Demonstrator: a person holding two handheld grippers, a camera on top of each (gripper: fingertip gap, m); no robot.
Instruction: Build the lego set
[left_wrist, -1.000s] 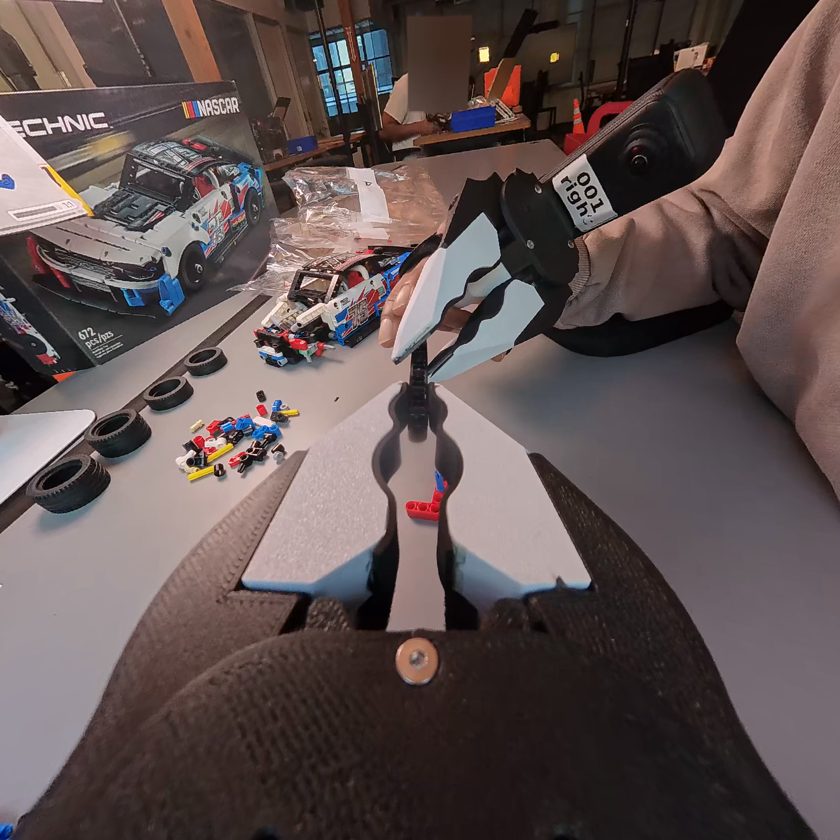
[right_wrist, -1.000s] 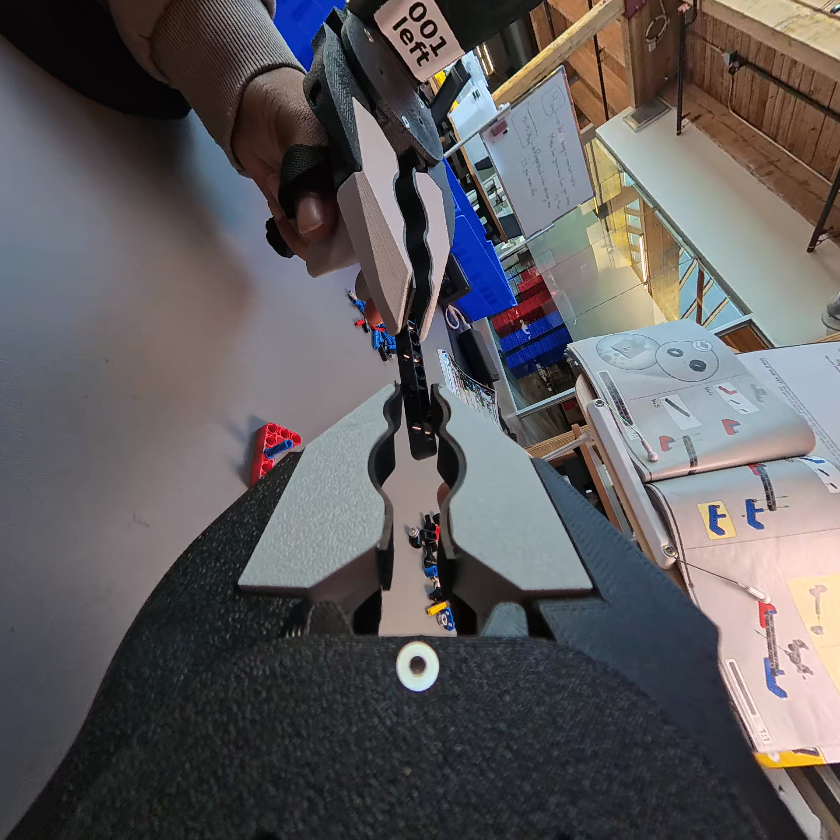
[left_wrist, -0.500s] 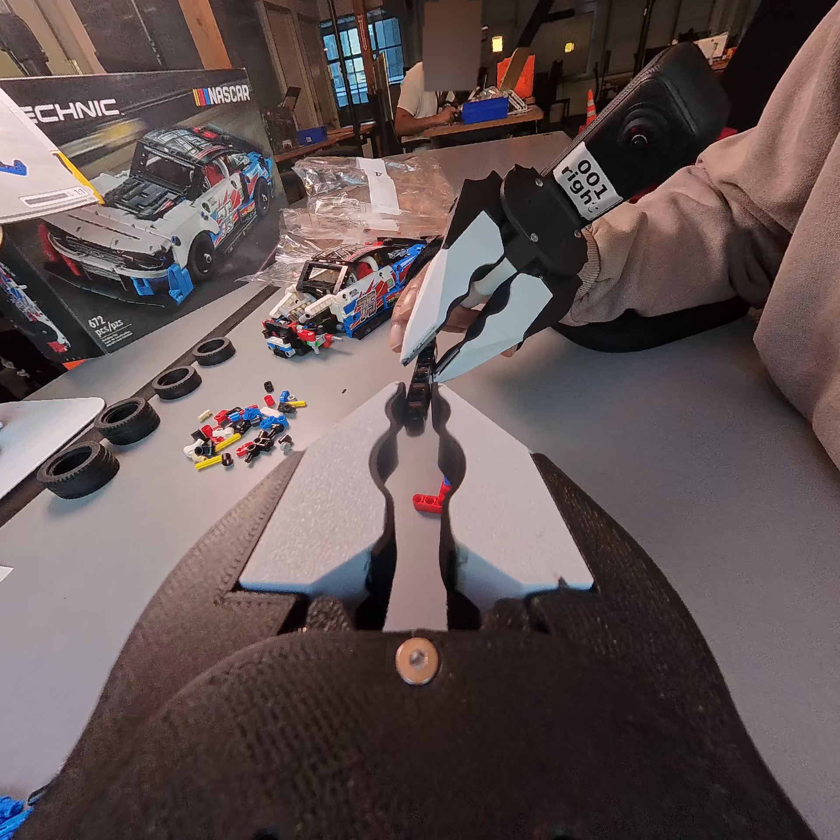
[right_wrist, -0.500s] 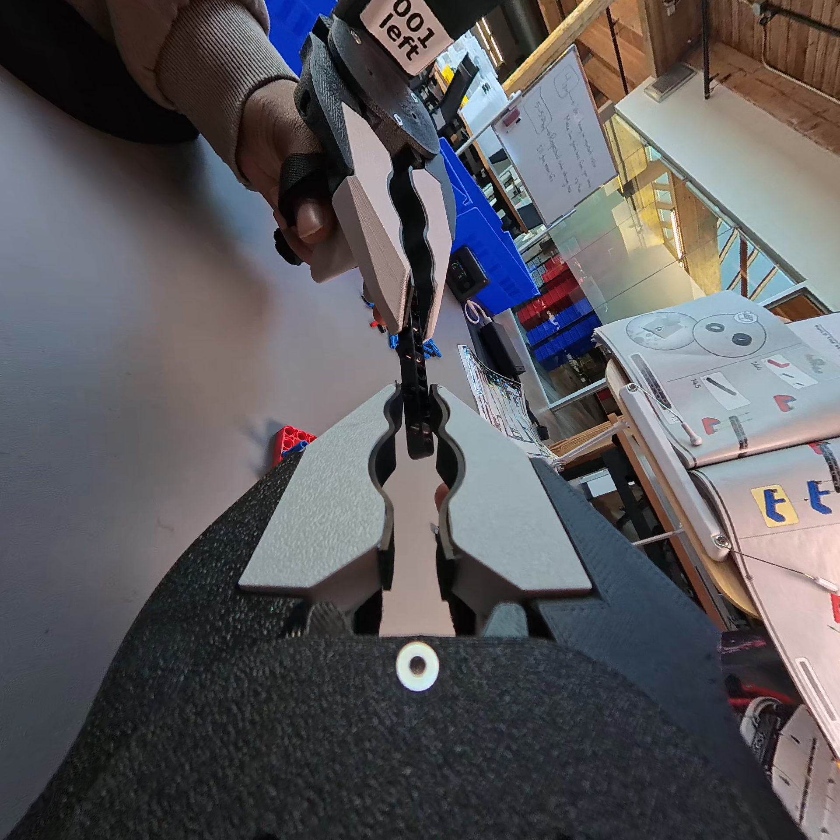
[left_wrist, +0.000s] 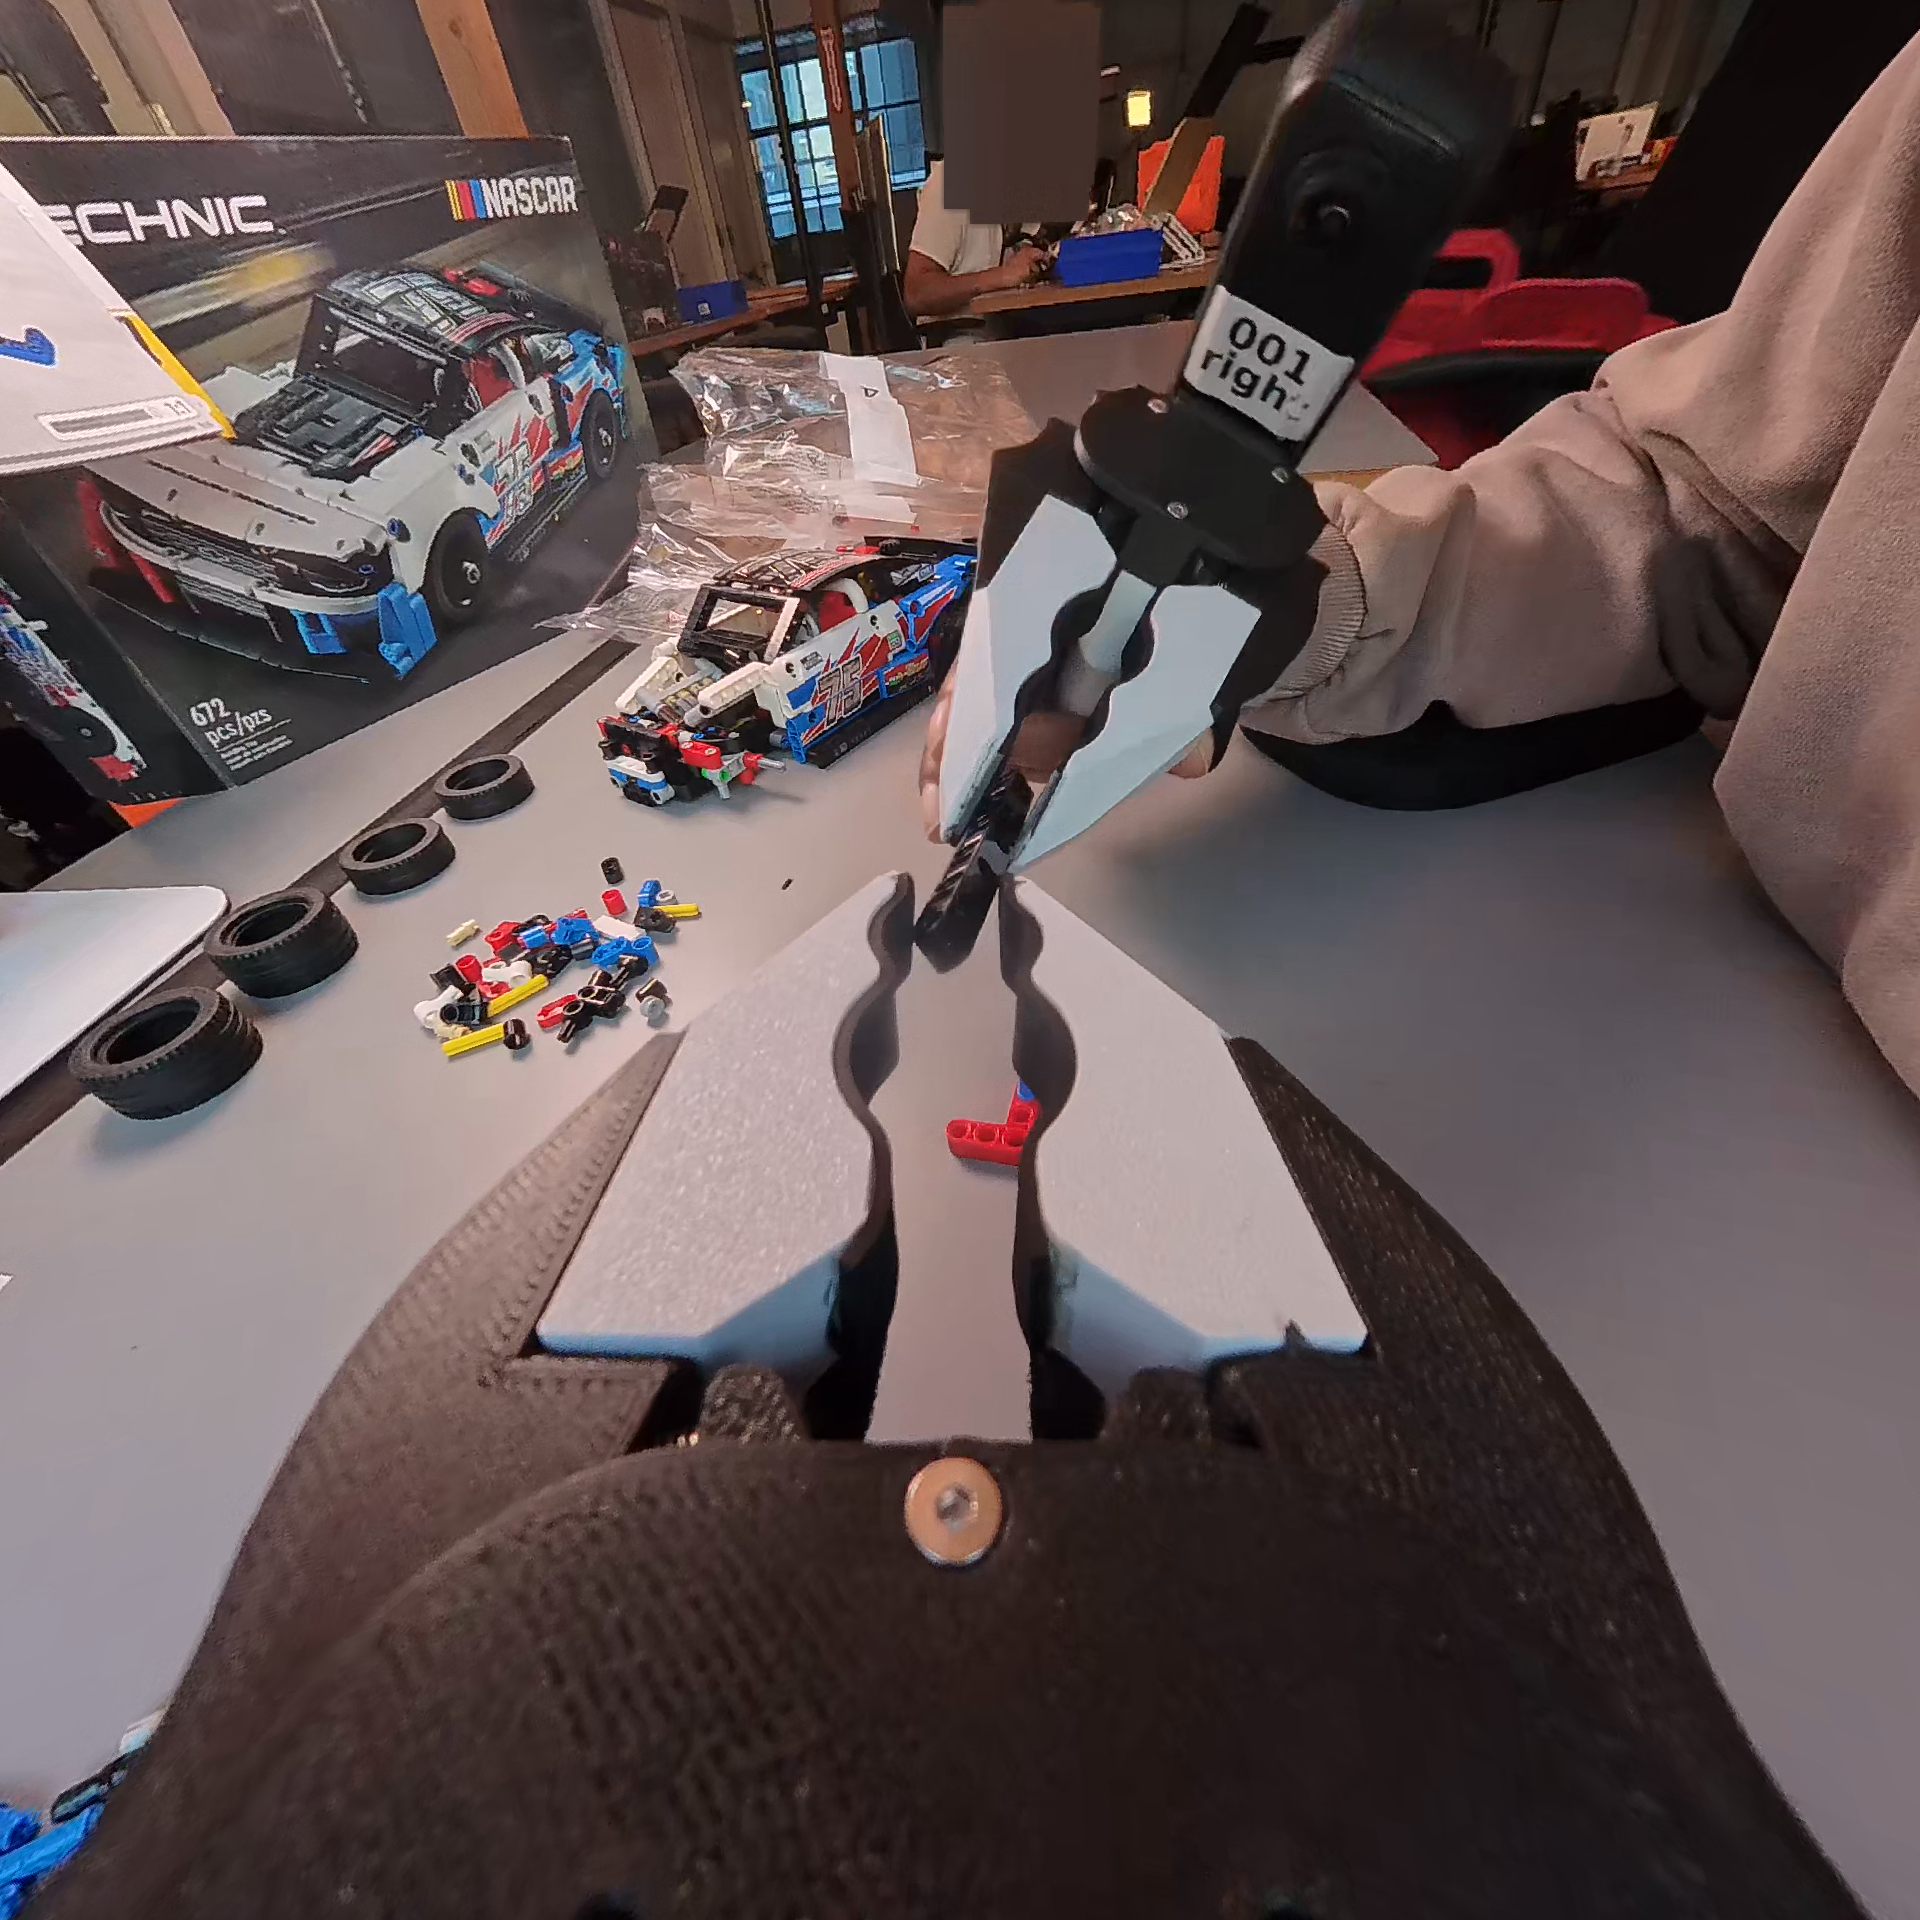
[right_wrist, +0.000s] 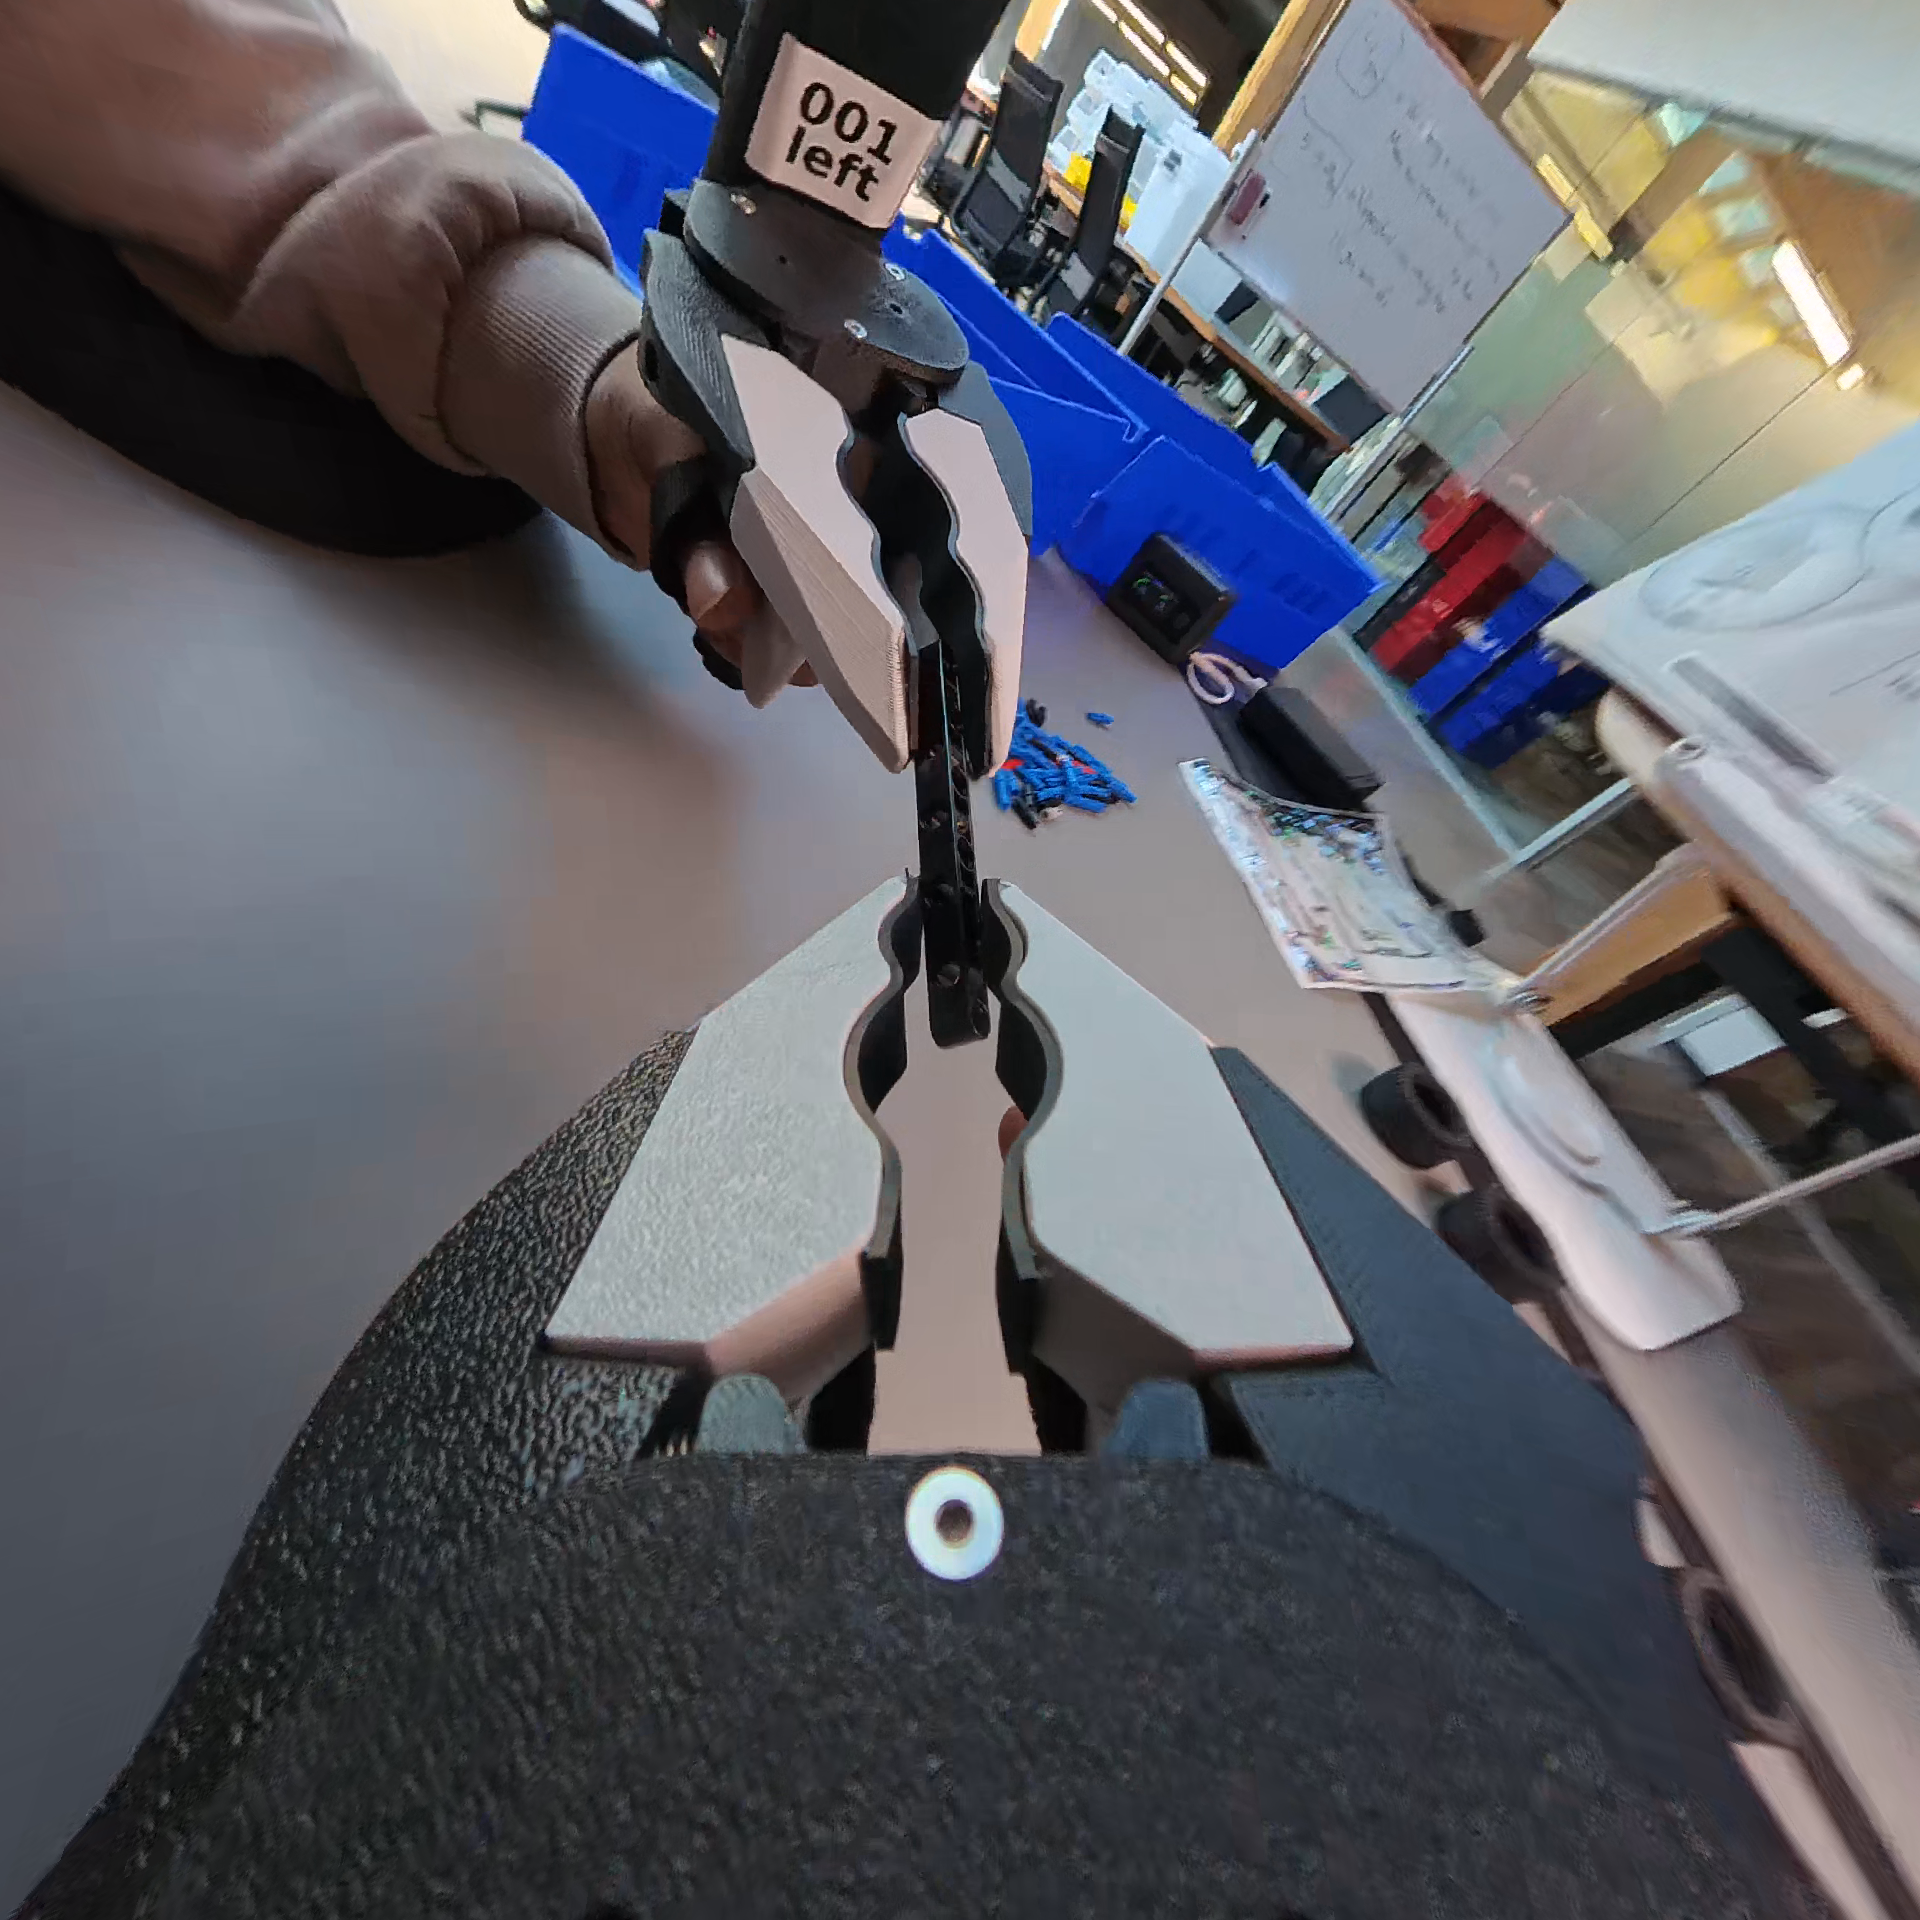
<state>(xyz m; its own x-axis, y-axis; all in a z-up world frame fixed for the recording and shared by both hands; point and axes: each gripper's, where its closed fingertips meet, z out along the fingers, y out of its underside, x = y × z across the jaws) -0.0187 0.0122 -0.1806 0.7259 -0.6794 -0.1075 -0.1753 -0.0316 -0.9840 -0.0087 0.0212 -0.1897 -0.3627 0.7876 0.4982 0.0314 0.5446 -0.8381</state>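
Note:
A thin black Lego beam (left_wrist: 961, 904) spans between my two grippers, above the grey table (left_wrist: 1403, 1039). My left gripper (left_wrist: 956, 888) is shut on one end of it. My right gripper (right_wrist: 948, 894) is shut on the other end; the beam (right_wrist: 948, 831) runs straight from its tips up into the left gripper (right_wrist: 940, 727). In the left wrist view the right gripper (left_wrist: 987, 842) points steeply down at the beam. A red L-shaped piece (left_wrist: 992, 1132) lies on the table under the left gripper. The partly built race car (left_wrist: 800, 675) stands further back.
A pile of small loose parts (left_wrist: 551, 966) and several black tyres (left_wrist: 166, 1049) lie at the left, before the set's box (left_wrist: 312, 416) and empty plastic bags (left_wrist: 831, 436). Blue pins (right_wrist: 1060, 784), a sticker sheet (right_wrist: 1320, 894), blue bins (right_wrist: 1143, 468) and the open instruction booklet (right_wrist: 1766, 644) show in the right wrist view. Left and right tips are no more than a few centimetres apart. The partly built race car (left_wrist: 800, 675) sits 25 cm or so from the ends of my right fingers.
The right gripper has swung more upright, and the beam now sits tilted between the left gripper's tips. Both grippers keep hold of the beam.

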